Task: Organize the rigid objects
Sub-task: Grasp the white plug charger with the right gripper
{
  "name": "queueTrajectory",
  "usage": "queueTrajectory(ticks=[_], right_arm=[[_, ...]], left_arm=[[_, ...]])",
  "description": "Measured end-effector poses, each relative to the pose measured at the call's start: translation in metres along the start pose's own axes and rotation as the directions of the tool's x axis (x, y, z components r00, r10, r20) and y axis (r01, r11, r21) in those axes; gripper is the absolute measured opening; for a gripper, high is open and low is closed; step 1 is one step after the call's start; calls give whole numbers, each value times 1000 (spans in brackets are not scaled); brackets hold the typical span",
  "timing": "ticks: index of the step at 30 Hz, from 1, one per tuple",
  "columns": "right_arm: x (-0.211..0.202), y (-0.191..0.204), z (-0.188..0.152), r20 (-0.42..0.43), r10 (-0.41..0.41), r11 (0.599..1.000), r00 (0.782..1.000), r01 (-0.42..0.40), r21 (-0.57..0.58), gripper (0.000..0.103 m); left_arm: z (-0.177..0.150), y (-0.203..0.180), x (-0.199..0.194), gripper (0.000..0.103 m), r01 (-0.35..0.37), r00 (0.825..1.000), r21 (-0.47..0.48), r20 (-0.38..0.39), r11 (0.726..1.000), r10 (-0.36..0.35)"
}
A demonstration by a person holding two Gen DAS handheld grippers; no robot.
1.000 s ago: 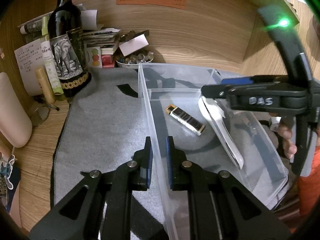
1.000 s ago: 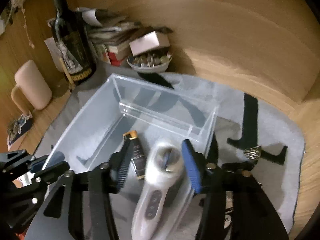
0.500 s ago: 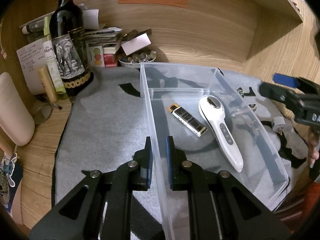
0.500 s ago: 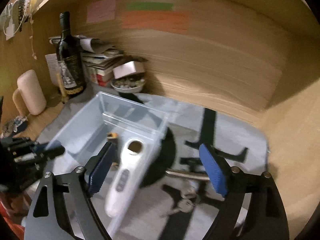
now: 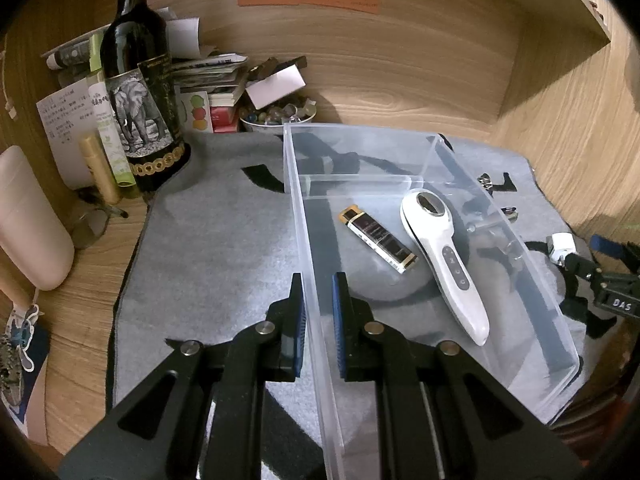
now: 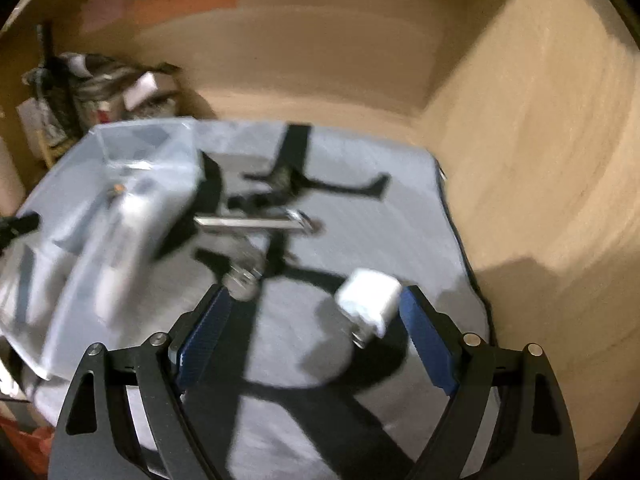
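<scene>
My left gripper [image 5: 318, 300] is shut on the left wall of a clear plastic bin [image 5: 304, 240] on a grey mat. Inside the bin lie a white handheld device [image 5: 444, 252] and a black and gold lighter [image 5: 378, 238]. My right gripper [image 6: 316, 328] is open and empty over the mat to the right of the bin [image 6: 120, 184]. A white charger plug [image 6: 368, 300] lies just ahead of its right finger, and it also shows in the left wrist view [image 5: 562, 246]. A metal tool [image 6: 256, 222] and a small metal piece [image 6: 242, 280] lie on the mat ahead.
A wine bottle [image 5: 140, 92], a pink flask [image 5: 28, 216], stacked papers and a bowl of stones [image 5: 280, 114] stand at the back left. Wooden walls [image 6: 540, 160] close the back and right. Small metal clips [image 5: 486, 179] lie on the mat beyond the bin.
My right gripper let go of the white device in the bin, opened wide and swung right, down over the mat near the charger plug. The left gripper has not moved.
</scene>
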State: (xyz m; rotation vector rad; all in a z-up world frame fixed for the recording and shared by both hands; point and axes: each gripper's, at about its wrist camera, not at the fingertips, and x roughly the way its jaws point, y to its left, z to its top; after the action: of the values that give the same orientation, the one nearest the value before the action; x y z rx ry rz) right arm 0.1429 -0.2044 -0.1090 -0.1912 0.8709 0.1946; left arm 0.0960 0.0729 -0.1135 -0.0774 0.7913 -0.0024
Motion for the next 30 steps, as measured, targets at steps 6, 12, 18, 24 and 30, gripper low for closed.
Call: queueTrajectory(ticks=[6, 12, 18, 24, 30], right_arm=[[21, -28, -6, -46, -14, 994, 999, 19, 111, 85], [39, -36, -1, -79, 23, 989, 997, -11, 147, 66], [49, -32, 0, -107, 58, 989, 993, -42, 140, 38], [35, -24, 2, -61, 52, 992, 997, -44, 118, 36], [15, -11, 15, 4, 71, 993, 997, -71, 90, 36]], left_arm=[[0, 0, 0, 12, -7, 1000, -4, -2, 1000, 7], [0, 0, 0, 12, -15, 1000, -9, -1, 1000, 15], [1, -1, 1, 12, -21, 1000, 4, -3, 1000, 21], [2, -1, 1, 12, -18, 1000, 5, -2, 1000, 18], [1, -1, 1, 12, -17, 1000, 5, 0, 1000, 17]])
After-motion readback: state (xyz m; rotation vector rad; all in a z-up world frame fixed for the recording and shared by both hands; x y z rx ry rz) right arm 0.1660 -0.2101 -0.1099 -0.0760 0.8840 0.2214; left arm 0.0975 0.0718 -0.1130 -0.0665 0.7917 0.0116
